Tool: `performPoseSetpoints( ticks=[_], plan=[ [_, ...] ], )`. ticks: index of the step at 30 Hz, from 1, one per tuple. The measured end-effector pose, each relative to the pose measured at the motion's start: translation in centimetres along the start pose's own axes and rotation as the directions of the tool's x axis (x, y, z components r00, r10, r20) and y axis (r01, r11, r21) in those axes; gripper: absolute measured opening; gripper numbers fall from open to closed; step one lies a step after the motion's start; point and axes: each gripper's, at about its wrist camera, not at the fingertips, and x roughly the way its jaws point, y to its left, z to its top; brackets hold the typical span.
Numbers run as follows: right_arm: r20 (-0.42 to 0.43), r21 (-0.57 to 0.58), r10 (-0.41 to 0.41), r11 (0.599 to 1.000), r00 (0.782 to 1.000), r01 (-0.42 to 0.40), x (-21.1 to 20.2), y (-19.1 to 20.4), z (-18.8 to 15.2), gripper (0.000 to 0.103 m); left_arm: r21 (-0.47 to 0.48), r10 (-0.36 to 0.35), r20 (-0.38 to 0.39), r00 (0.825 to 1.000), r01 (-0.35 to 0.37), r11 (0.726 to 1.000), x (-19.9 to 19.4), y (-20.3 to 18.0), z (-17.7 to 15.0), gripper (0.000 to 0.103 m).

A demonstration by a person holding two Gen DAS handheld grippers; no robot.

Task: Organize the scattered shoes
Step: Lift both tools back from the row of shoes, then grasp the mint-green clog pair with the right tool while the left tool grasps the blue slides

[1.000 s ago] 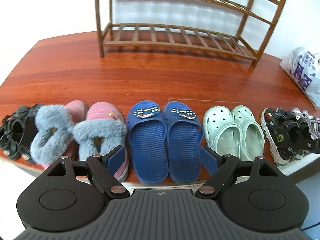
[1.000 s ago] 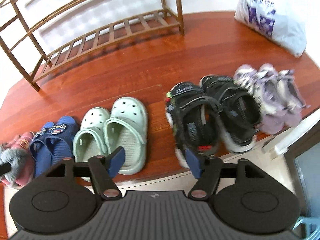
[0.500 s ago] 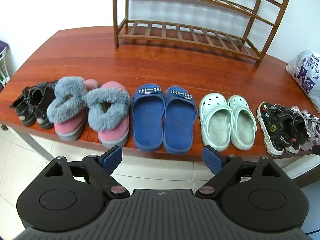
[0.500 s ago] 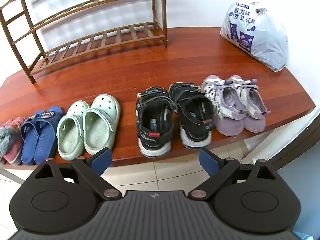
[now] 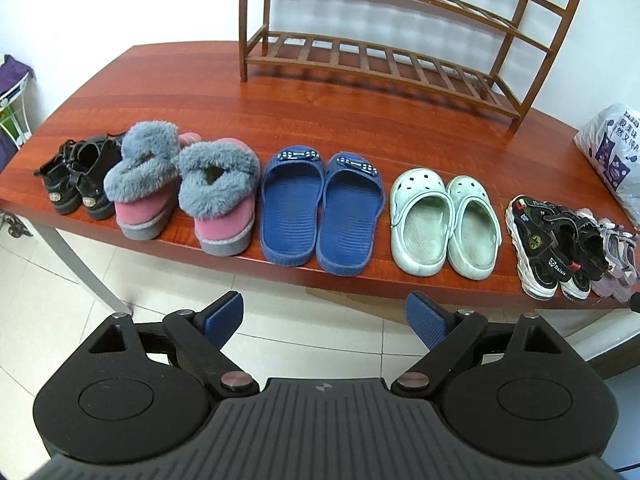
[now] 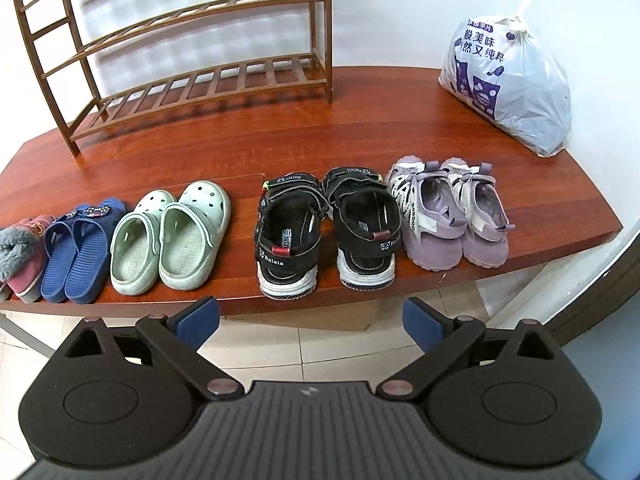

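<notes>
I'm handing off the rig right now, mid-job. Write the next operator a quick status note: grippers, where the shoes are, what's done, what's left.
Left gripper: open, holding nothing, back from the table edge, facing the blue slippers.
Right gripper: open, holding nothing, facing the black sandals.
Shoes: six pairs in a row along the table's front edge, left to right: small black shoes, pink fur-lined slippers, blue slippers, mint clogs, black sandals, lilac sandals.
Done: pairs lined up; no shoe on the shoe rack.
Left: presumably move every pair onto the rack. The plastic bag sits to its right.
</notes>
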Motion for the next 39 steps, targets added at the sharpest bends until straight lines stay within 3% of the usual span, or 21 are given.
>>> performPoseSetpoints(
  ticks=[10,19,28,34,39],
  plan=[
    [0.022,-0.03,0.038,0.999,0.999,-0.038,0.5,0.4,1.7,0.1,-0.038,0.025,0.024,0.999,-0.024,0.999,0.5,0.9,0.5,0.09],
    [0.003,-0.075,0.086,0.994,0.996,-0.086,3.4,3.9,4.3,0.1,-0.044,0.047,0.017,0.999,-0.046,0.998,3.5,4.7,3.6,0.09],
    [-0.018,-0.087,0.129,0.988,0.991,-0.131,8.1,9.5,6.9,0.1,0.091,-0.064,-0.011,0.998,0.065,0.994,8.2,5.1,8.9,0.089],
    [-0.061,-0.065,0.125,0.99,0.99,-0.128,11.5,13.3,8.0,0.1,0.199,-0.148,-0.087,0.985,0.163,0.966,11.7,4.5,11.4,0.088],
    [-0.098,-0.049,0.104,0.993,0.99,-0.109,13.6,15.3,7.8,0.099,0.231,-0.182,-0.111,0.977,0.203,0.952,14.1,4.2,12.1,0.087]
  ],
)
